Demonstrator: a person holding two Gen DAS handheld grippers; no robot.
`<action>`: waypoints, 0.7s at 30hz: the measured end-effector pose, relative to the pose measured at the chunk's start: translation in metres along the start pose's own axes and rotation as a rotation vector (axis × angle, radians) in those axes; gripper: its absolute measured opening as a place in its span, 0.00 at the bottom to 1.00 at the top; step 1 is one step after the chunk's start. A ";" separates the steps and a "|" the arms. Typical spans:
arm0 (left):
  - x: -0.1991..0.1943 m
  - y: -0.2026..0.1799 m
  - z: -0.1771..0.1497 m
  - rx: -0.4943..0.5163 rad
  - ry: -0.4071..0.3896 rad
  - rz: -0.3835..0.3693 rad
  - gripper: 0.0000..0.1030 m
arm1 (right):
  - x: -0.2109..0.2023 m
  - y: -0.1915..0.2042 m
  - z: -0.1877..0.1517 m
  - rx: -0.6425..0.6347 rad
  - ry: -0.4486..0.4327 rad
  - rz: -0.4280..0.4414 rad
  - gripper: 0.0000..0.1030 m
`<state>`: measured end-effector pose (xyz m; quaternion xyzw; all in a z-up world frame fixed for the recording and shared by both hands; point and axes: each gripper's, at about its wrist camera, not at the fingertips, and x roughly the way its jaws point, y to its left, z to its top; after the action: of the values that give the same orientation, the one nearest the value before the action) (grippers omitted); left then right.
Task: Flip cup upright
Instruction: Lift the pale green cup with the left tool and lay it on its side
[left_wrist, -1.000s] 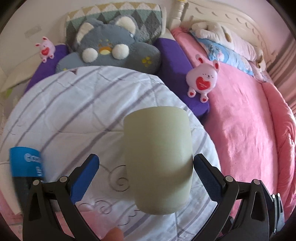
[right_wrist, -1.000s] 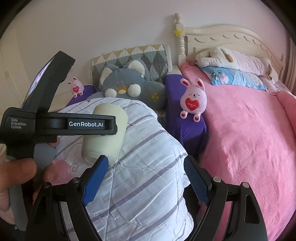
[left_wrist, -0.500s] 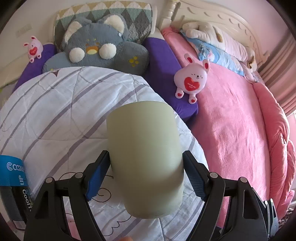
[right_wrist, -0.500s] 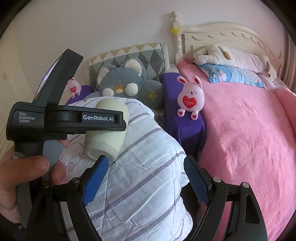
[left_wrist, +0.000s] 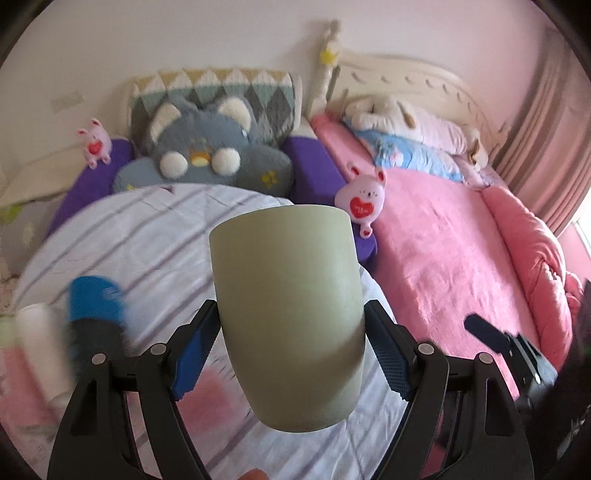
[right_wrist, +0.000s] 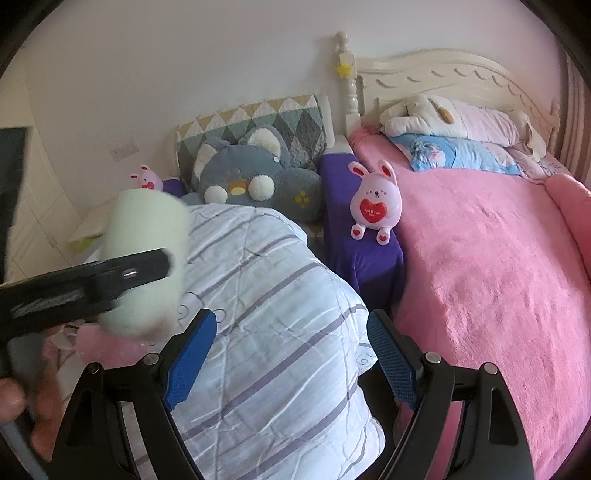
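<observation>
My left gripper (left_wrist: 291, 354) is shut on a pale green cup (left_wrist: 288, 306); its blue pads press the cup's two sides. The cup is held above the striped white quilt (left_wrist: 155, 240), its wide end pointing away from the camera and its narrower end toward it. In the right wrist view the cup (right_wrist: 147, 258) shows blurred at the left, held in the left gripper's black frame (right_wrist: 85, 291). My right gripper (right_wrist: 291, 362) is open and empty above the quilt's near edge (right_wrist: 280, 332).
A blue and black can (left_wrist: 96, 317) and a white tube (left_wrist: 44, 350) lie blurred at the left on the quilt. A grey plush pillow (left_wrist: 210, 158), two pink bunny toys (right_wrist: 375, 203) and a pink blanket (right_wrist: 480, 277) lie behind and to the right.
The left gripper closed on the cup, lifted it off the quilt and tilted up. The right gripper stayed open and nearly still.
</observation>
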<state>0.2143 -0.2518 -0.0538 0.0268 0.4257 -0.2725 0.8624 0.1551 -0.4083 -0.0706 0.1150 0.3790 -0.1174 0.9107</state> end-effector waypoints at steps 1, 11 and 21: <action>-0.011 0.003 -0.003 -0.001 -0.009 0.001 0.78 | -0.005 0.003 0.000 -0.003 -0.008 0.002 0.82; -0.089 0.062 -0.090 -0.074 0.024 0.109 0.78 | -0.053 0.059 -0.030 -0.057 -0.033 0.074 0.82; -0.040 0.109 -0.166 -0.128 0.182 0.154 0.79 | -0.064 0.111 -0.075 -0.113 0.045 0.103 0.82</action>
<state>0.1285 -0.0951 -0.1497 0.0288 0.5152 -0.1741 0.8387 0.0949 -0.2728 -0.0628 0.0856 0.3987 -0.0462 0.9119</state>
